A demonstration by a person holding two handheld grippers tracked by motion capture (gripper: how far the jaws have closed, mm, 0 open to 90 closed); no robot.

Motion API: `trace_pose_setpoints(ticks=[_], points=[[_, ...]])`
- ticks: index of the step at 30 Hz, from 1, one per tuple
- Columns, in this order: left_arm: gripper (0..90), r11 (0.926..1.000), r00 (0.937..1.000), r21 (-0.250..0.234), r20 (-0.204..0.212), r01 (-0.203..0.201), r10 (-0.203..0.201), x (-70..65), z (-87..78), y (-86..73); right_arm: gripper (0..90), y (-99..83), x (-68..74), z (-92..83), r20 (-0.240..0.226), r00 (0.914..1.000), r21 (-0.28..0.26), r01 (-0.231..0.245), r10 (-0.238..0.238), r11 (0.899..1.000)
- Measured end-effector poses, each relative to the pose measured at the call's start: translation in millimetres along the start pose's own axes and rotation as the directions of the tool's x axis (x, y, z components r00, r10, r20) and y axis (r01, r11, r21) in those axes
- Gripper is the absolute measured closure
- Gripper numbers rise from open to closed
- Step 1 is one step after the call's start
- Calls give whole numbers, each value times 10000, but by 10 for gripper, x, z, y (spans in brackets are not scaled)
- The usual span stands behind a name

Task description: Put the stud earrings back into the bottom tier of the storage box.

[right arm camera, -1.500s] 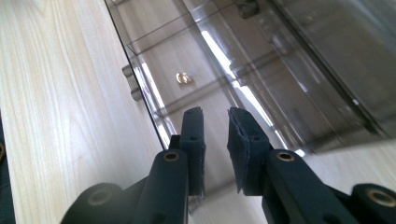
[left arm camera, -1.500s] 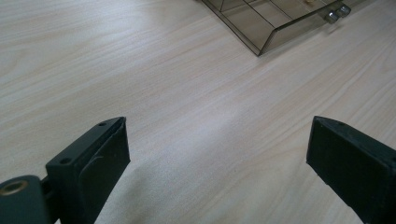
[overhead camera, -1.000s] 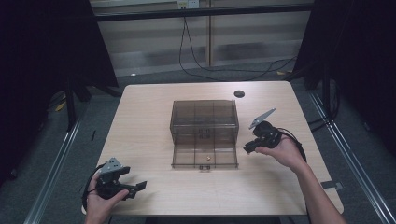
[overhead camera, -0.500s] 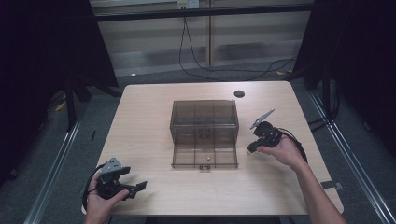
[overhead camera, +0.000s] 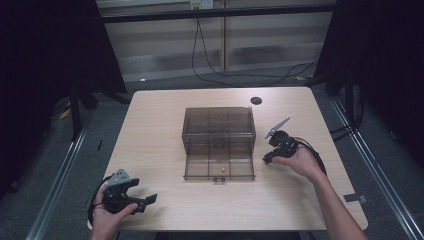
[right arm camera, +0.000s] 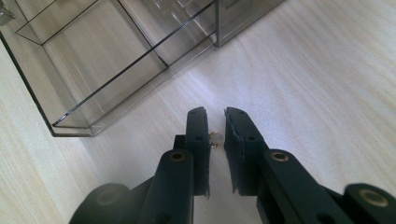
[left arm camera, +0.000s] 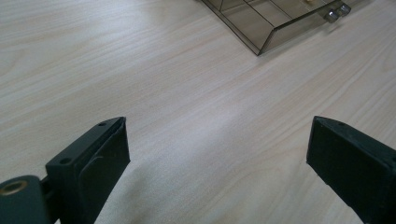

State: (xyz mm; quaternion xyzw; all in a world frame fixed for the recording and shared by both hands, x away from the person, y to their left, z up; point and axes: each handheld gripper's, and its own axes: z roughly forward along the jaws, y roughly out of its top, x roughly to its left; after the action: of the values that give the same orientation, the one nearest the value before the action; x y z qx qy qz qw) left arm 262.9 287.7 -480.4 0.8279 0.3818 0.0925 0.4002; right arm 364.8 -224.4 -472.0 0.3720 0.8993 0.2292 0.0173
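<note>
Between the nearly closed jaws of the right gripper (right arm camera: 215,126) a tiny pale object with a gold-coloured bit (right arm camera: 215,138) is pinched, too small to name more exactly; the jaws hang just above the light wooden table (right arm camera: 327,84), close beside the open drawer (right arm camera: 93,60) of a smoky transparent plastic drawer box (overhead camera: 218,127). In the high view this right gripper (overhead camera: 270,157) sits in the person's right hand (overhead camera: 300,161) just off the drawer's right corner, its grey plate tilted up and its cable looping back toward the wrist. The drawer is pulled out toward the person, and a small light item (overhead camera: 222,170) lies in its middle compartment near the front wall with its small metal knobs (left arm camera: 337,12). The left gripper (left arm camera: 219,158) has its jaws spread wide over bare tabletop, gripping nothing; the high view places it (overhead camera: 142,200) in the left hand (overhead camera: 107,212) at the table's near left corner, well apart from the box. A small dark round disc (overhead camera: 256,100) lies near the far edge.
</note>
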Motion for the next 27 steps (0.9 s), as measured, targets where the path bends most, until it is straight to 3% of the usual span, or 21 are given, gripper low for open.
trace_pose_setpoints(ticks=[11, 27], points=[[59, 10000, 10000, -27, -60, 2, -2, -2, -3, -1, 850, 7, -4, 71, -168, 9999, 178, -22, 25, 9998], [59, 10000, 10000, 9, -45, -34, 34, 0, 0, 2, 861, -2, 24, 23, -280, 9996, 145, 41, -37, 9999]])
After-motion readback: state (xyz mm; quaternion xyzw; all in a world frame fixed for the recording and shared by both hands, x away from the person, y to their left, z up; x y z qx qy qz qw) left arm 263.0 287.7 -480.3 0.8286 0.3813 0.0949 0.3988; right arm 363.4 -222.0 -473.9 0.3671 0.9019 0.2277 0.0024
